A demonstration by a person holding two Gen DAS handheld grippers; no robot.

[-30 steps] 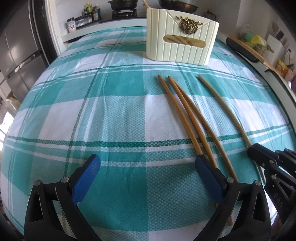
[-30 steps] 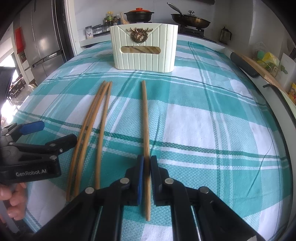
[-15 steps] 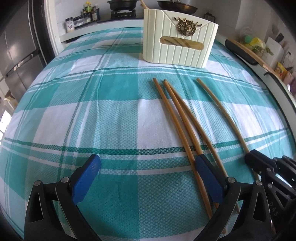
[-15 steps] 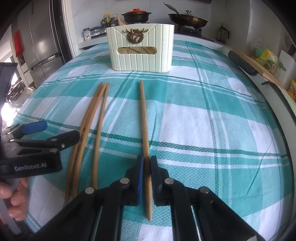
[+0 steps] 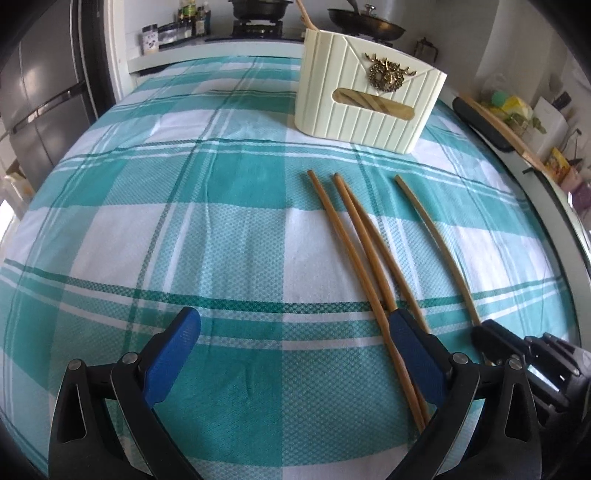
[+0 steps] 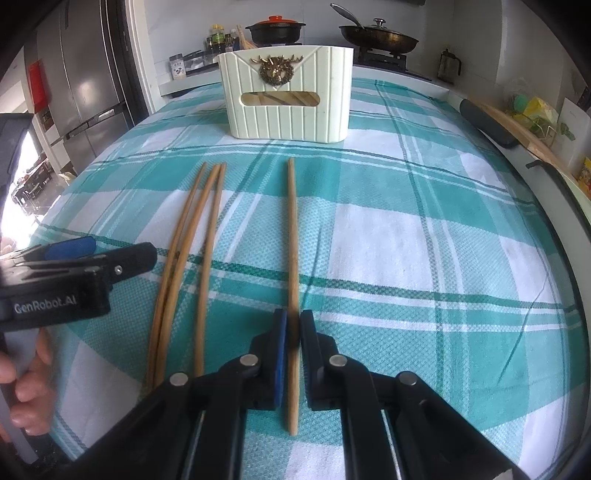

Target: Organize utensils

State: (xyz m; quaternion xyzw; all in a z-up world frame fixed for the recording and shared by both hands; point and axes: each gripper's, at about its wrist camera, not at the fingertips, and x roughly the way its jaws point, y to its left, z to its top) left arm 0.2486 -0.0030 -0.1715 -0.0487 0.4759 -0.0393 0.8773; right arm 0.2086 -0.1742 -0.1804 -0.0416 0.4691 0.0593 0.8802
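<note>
A single wooden chopstick (image 6: 292, 229) lies on the checked cloth, and my right gripper (image 6: 293, 332) is shut on its near part. To its left lie three more chopsticks (image 6: 192, 236) close together. In the left wrist view these three chopsticks (image 5: 351, 251) run under the right finger (image 5: 410, 343) of my left gripper (image 5: 291, 332), which stands wide open with nothing between its pads. The single chopstick (image 5: 436, 236) and the right gripper (image 5: 495, 343) show at the right there. A cream utensil holder (image 6: 288, 107) with a brass emblem stands upright at the far end.
The teal and white tablecloth (image 6: 424, 240) covers the table. Behind it, a stove counter holds a pot (image 6: 275, 31), a pan (image 6: 376, 37) and spice jars. A fridge (image 6: 92, 85) stands at the left. A dark tray (image 6: 487, 125) and clutter line the right edge.
My left gripper has edged slightly forward beside the three chopsticks, still open. The right gripper has stayed shut on the single chopstick without moving.
</note>
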